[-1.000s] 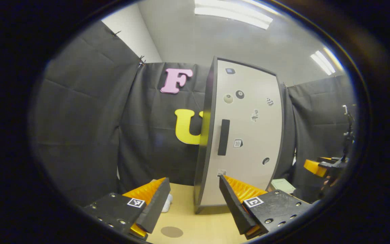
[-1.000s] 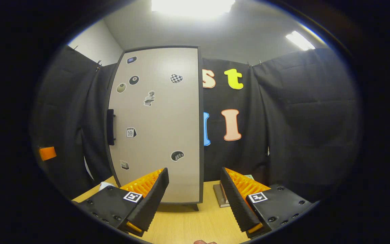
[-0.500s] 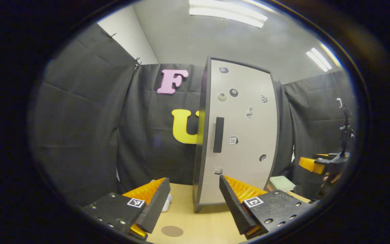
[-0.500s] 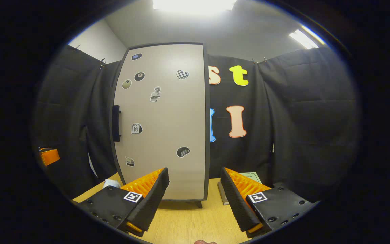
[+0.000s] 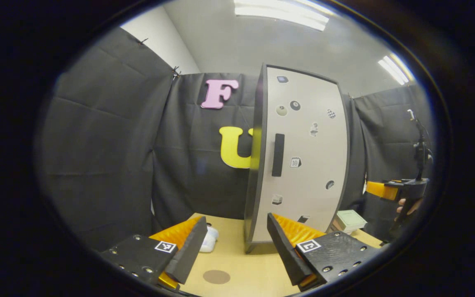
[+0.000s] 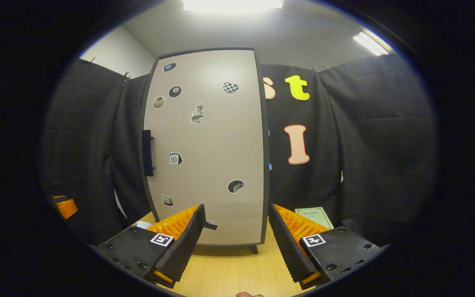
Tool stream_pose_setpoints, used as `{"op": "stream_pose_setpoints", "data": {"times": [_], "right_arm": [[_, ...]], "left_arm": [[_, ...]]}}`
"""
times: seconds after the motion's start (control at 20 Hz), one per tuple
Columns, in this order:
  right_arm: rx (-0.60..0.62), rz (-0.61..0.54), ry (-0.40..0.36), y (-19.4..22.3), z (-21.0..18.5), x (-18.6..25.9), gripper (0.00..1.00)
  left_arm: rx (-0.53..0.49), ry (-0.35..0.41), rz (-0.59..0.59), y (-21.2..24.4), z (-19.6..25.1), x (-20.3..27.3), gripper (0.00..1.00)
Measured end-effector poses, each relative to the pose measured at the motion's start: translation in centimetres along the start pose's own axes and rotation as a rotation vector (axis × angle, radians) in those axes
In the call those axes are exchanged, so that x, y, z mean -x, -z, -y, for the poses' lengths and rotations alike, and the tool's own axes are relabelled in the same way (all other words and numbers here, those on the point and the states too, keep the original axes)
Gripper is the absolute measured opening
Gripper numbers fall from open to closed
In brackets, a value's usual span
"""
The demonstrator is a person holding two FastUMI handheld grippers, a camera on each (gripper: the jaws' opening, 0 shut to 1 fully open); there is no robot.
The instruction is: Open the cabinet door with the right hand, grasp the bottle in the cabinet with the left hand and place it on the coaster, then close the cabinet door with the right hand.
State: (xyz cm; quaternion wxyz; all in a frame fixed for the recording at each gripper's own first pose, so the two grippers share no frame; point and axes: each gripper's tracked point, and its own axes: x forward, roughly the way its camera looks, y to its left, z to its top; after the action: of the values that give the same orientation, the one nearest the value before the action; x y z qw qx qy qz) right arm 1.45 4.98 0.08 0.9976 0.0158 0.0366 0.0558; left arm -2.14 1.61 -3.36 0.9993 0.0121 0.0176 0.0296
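While spread wide w/ nothing between fingers, left hand-held gripper hangs over counter; coaster just ahead betw. fingers, white obj. by left finger, cabinet door shut ahead-right, handle on its left edge. Right hand-held gripper likewise gaping, empty, facing door; green booklet past right finger. Bottle unseen behind door.

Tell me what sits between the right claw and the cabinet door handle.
Nothing. In the right gripper view, the open right claw faces the door; bare door front separates it from the handle.
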Motion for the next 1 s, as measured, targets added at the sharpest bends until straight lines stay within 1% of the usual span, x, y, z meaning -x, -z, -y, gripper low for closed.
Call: {"op": "stream_pose_setpoints", "data": {"times": [0.1, 0.15, 0.2, 0.25, 0.3, 0.45, 0.55, 0.6, 0.65, 0.75, 0.8, 0.85, 0.9, 1.0], "right_arm": [[-0.017, -0.006, -0.026, -0.7, -1.4, -0.9, 0.98], [-0.030, -0.004, -0.044, -1.3, -2.4, -1.5, 0.97], [-0.041, -0.001, -0.062, -1.8, -3.6, -2.2, 0.94], [-0.050, -0.001, -0.088, -2.4, -4.9, -2.8, 0.97], [-0.055, -0.002, -0.118, -2.8, -6.4, -3.5, 0.98], [-0.014, 0.017, -0.180, -4.2, -10.1, -5.1, 0.98], [-0.016, 0.020, -0.224, -4.6, -13.0, -5.7, 0.98], [-0.019, 0.029, -0.248, -5.0, -14.5, -6.0, 0.93], [-0.016, 0.042, -0.262, -5.5, -15.8, -6.5, 0.98], [0.000, 0.059, -0.283, -6.2, -18.0, -7.3, 0.98], [0.007, 0.069, -0.291, -6.5, -19.0, -7.8, 0.98], [0.013, 0.079, -0.296, -7.0, -19.9, -8.3, 0.98], [0.021, 0.092, -0.299, -7.4, -20.7, -8.8, 0.98], [0.059, 0.099, -0.295, -7.8, -21.9, -9.7, 0.98]], "left_arm": [[0.009, -0.014, -0.002, 0.4, -0.6, 0.3, 0.89], [0.014, -0.021, 0.000, 0.5, -0.9, 0.4, 0.90], [0.020, -0.028, 0.001, 0.8, -1.1, 0.7, 0.90], [0.022, -0.037, 0.000, 0.9, -1.4, 1.0, 0.89], [0.022, -0.047, -0.002, 1.3, -1.6, 1.3, 0.89], [0.018, -0.069, -0.019, 2.6, -2.2, 2.1, 0.89], [0.023, -0.081, -0.030, 3.5, -2.7, 2.7, 0.89], [0.027, -0.089, -0.034, 3.8, -3.1, 3.1, 0.89], [0.033, -0.094, -0.039, 4.1, -3.4, 3.4, 0.89], [0.039, -0.109, -0.053, 5.1, -4.0, 3.7, 0.90], [0.040, -0.120, -0.060, 5.3, -4.4, 3.9, 0.89], [0.041, -0.133, -0.064, 5.5, -4.9, 4.0, 0.90], [0.044, -0.144, -0.064, 5.7, -5.2, 4.1, 0.89], [0.059, -0.163, -0.059, 5.8, -6.1, 4.8, 0.90]]}}
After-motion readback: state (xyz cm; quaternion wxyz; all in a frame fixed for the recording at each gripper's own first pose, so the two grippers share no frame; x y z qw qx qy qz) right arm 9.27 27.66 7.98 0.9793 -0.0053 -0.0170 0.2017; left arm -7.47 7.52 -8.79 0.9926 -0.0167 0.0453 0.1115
